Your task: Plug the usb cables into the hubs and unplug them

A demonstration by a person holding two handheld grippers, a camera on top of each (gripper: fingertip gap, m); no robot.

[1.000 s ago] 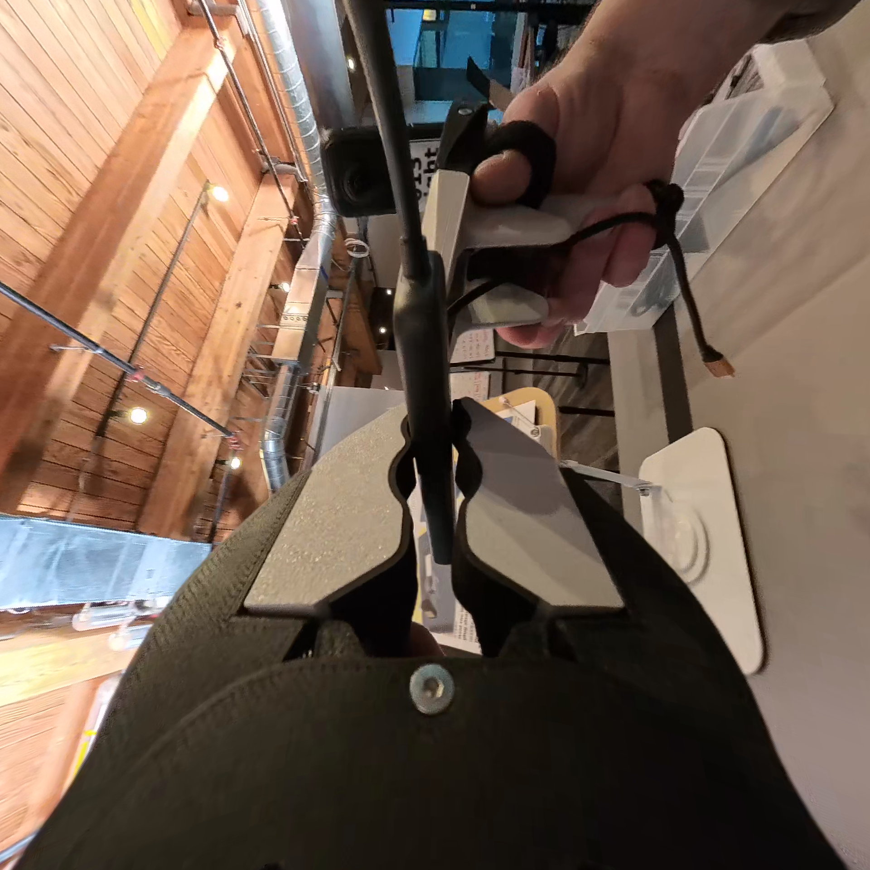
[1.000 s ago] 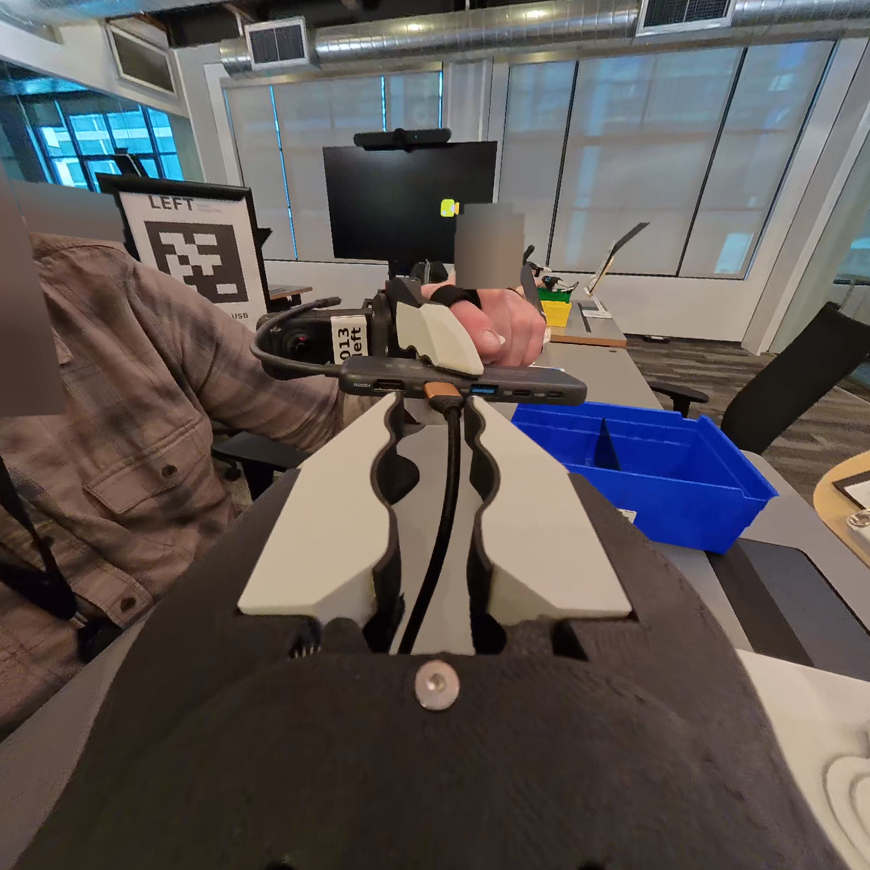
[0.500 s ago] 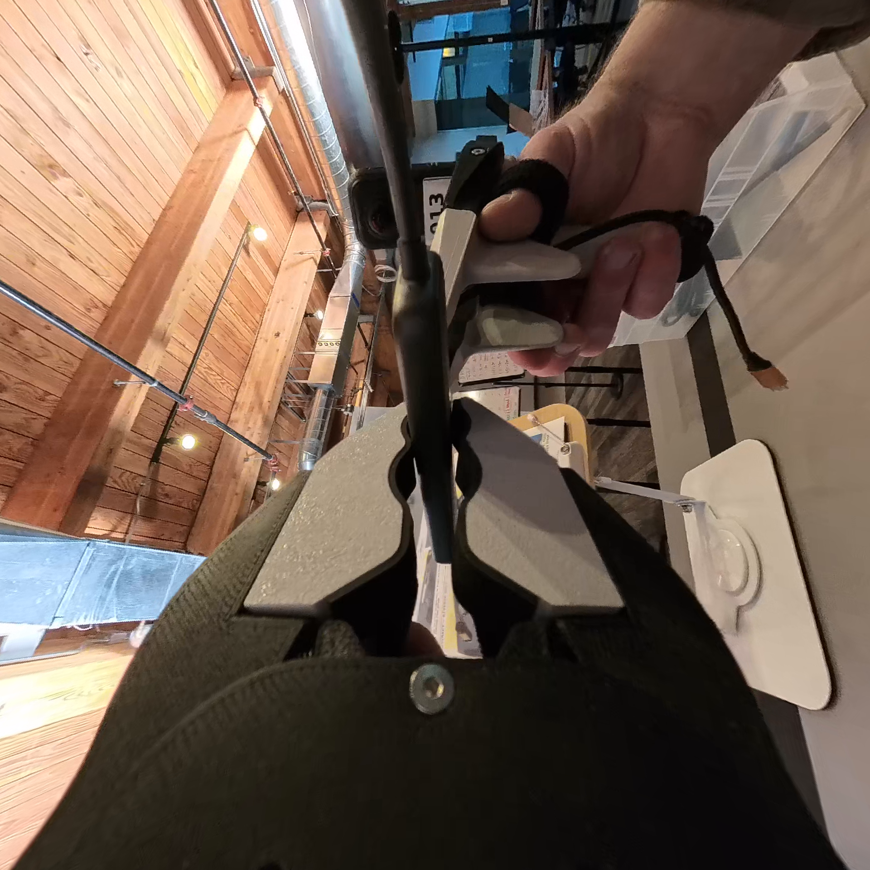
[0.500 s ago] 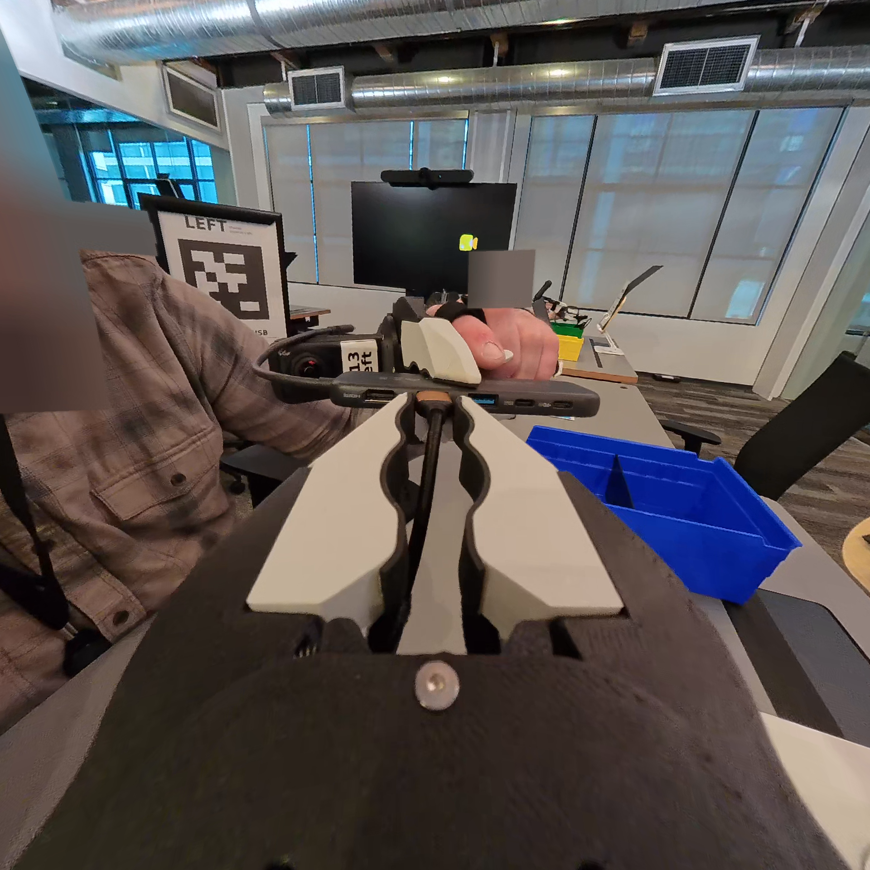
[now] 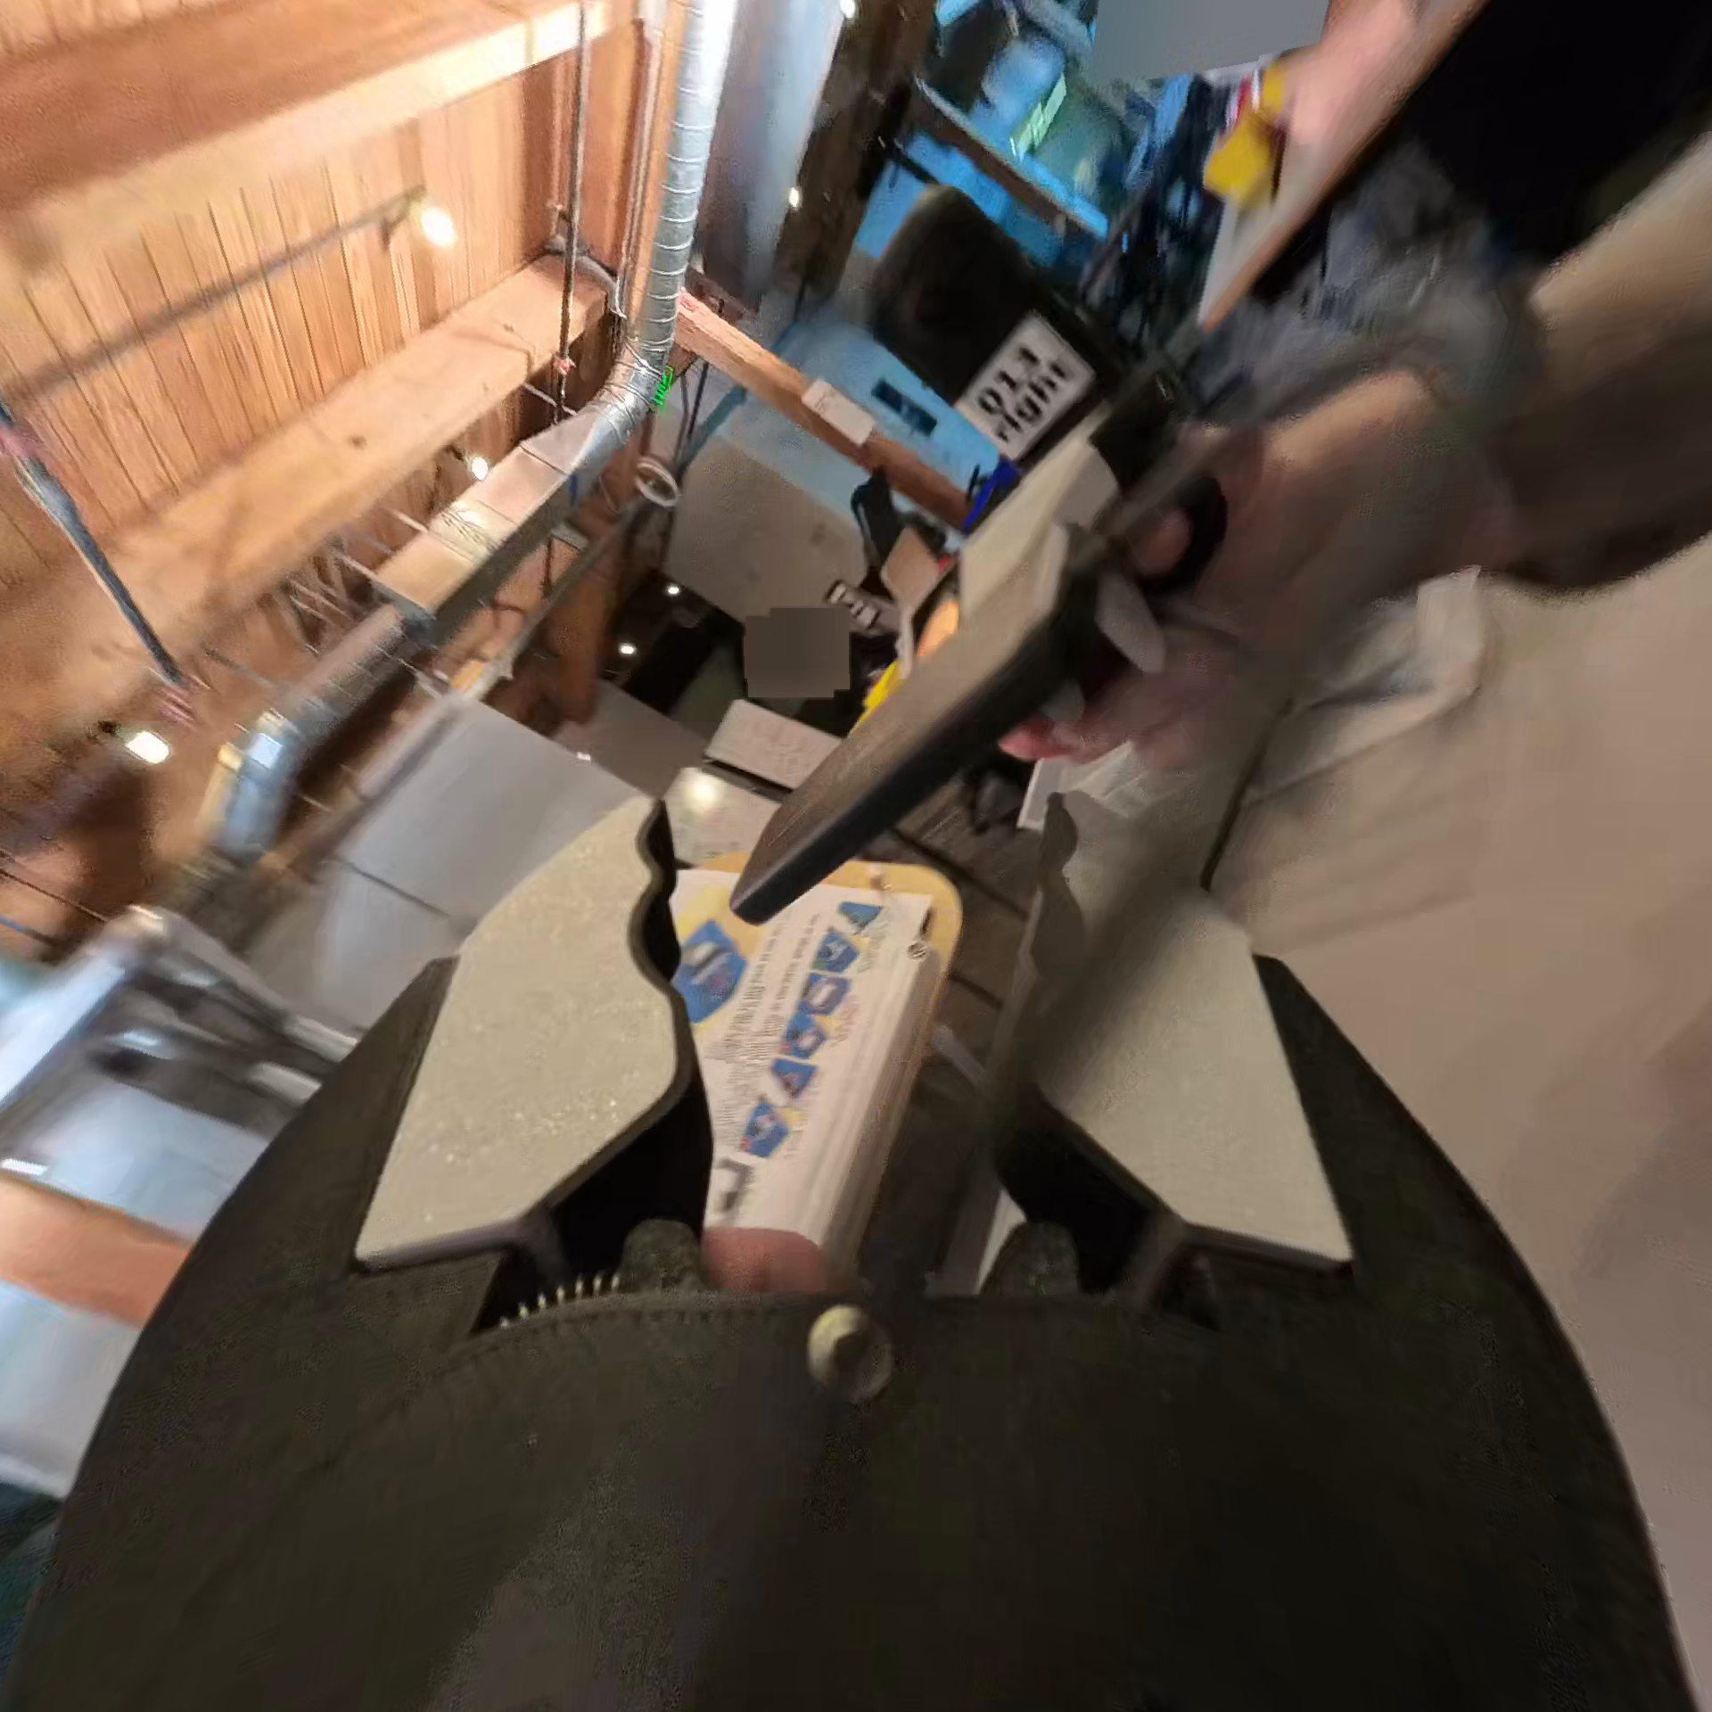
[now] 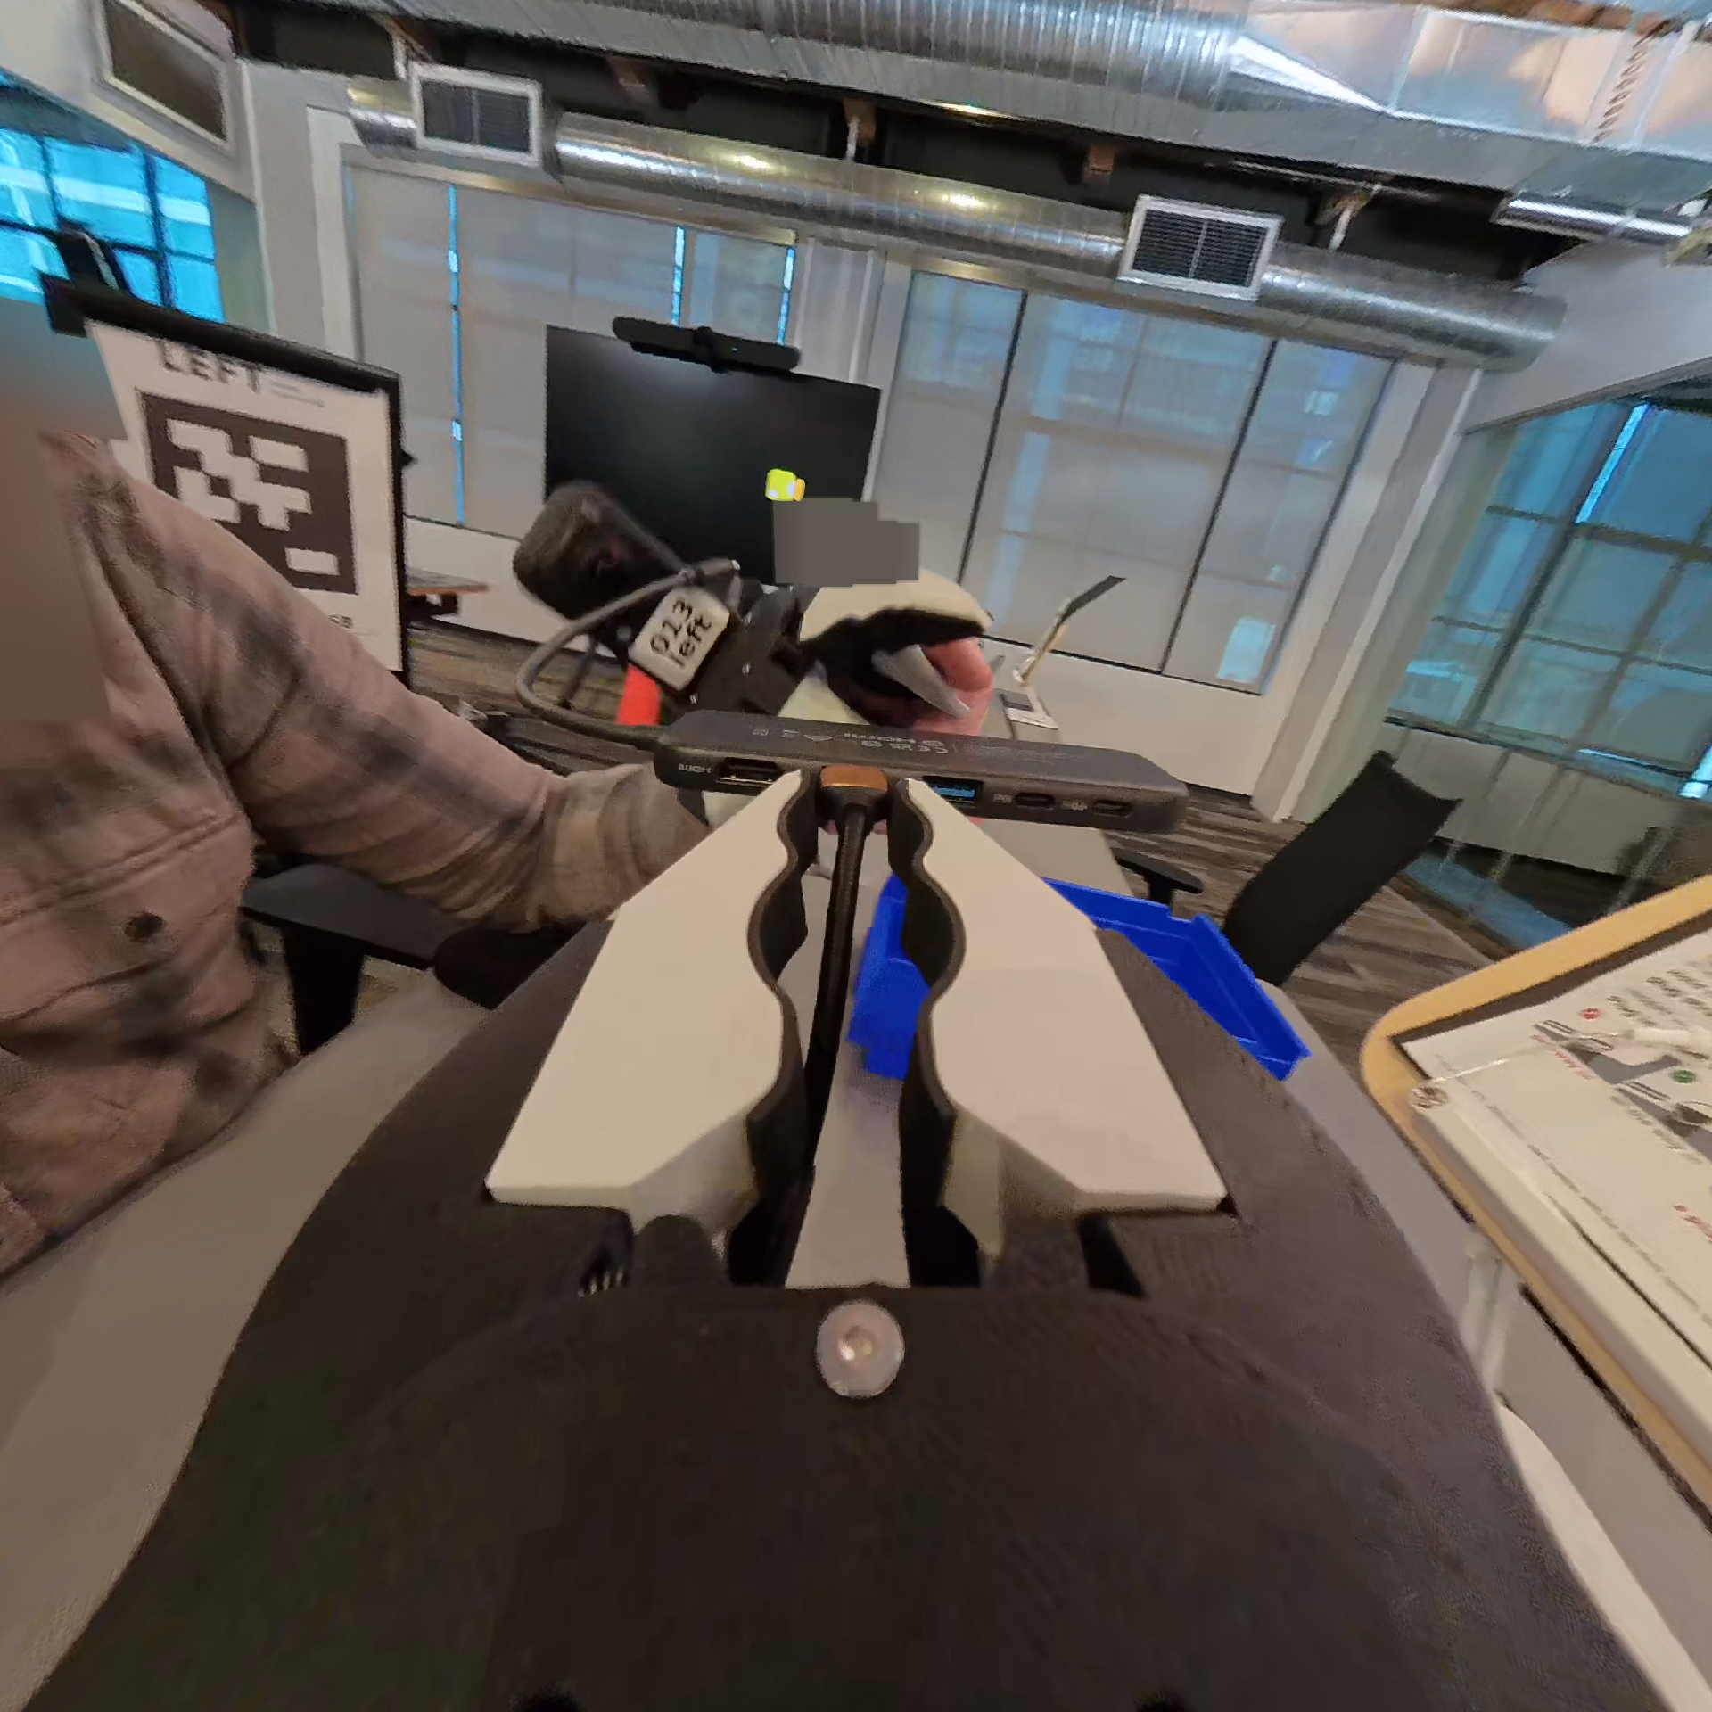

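USB cable, black with a copper-collared plug (image 6: 852, 783), sits in the slim dark grey hub (image 6: 926, 764), pinched by the right gripper (image 6: 848, 815). Left gripper (image 5: 848, 936) gapes, seemingly off the hub. Next: regrip, then unplug.

— What do the tools look like?
— Each hand-held gripper (image 6: 848, 787) has a rough black body, two pale grey fingers (image 6: 667, 1010) with wavy black inner edges, and a silver screw (image 6: 859, 1348) at the near middle.
— And the far one?
— The left hand-held gripper (image 5: 848, 824) carries a white tag. The person wears a plaid shirt sleeve (image 6: 306, 741).
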